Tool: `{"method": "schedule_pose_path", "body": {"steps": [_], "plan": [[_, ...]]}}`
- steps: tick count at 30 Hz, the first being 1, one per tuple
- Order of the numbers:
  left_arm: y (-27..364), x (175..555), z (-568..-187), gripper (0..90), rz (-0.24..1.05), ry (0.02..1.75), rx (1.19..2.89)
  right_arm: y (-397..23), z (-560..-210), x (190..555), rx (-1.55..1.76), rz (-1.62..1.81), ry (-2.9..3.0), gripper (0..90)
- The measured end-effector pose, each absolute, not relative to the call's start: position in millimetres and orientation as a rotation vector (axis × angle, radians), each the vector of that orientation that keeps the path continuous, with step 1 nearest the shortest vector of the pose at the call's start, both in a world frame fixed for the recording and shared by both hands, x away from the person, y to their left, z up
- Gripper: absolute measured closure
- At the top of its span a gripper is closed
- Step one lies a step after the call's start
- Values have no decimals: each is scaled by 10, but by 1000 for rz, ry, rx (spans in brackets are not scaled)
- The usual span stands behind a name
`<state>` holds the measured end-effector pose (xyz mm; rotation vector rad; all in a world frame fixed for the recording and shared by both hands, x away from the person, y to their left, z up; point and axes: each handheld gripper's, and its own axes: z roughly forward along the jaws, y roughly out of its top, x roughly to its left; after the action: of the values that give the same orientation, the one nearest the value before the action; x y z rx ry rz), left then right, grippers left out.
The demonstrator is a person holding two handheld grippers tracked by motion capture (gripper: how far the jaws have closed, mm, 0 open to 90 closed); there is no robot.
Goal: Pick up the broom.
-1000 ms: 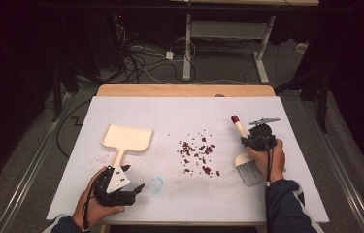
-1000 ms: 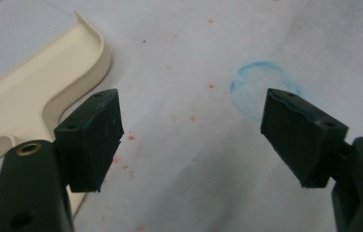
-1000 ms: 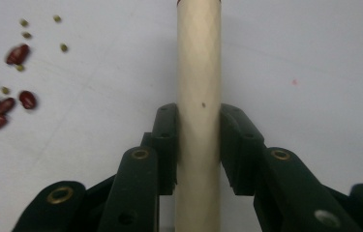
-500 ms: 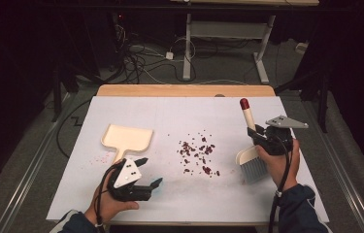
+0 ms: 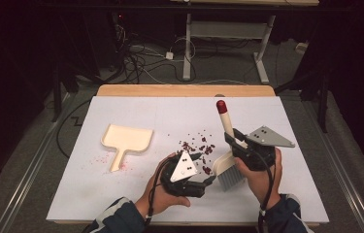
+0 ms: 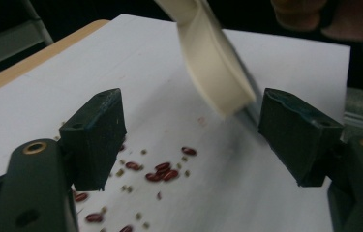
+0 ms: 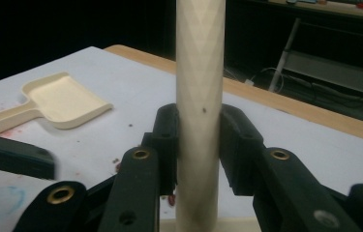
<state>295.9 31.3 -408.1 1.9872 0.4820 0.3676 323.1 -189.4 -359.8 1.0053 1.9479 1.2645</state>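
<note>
**Brush in hand, dustpan still to be picked up**

At the left of the table the dustpan lies flat, handle toward the near edge, apart from both claws.

Near the middle, the left gripper hangs just above the scattered red beans. Its jaws have just been closing a little but stand wide apart with nothing between them; its own view shows the brush head just beyond them.

To the right, the right gripper is clamped on the brush handle, red tip pointing far, bristles near the table beside the beans.

The sweeping step looks about to start. Next, the free claw probably has to go back left, take the dustpan handle and bring the pan's lip against the beans.
</note>
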Motion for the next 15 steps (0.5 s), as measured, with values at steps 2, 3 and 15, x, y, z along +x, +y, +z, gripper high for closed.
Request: {"method": "schedule_pose_path", "body": {"steps": [2,3,15], "plan": [[253,2977,-4089,268,351,490,1973,-1815,-3606,3180,975,1267,1963,714],[229,2988,-4098,278,340,493,1972,-1778,-3612,3156,965,1276,1965,714],[342,3097,-4177,574,218,515,1920,-1604,-3564,2969,875,1362,1974,711]]}}
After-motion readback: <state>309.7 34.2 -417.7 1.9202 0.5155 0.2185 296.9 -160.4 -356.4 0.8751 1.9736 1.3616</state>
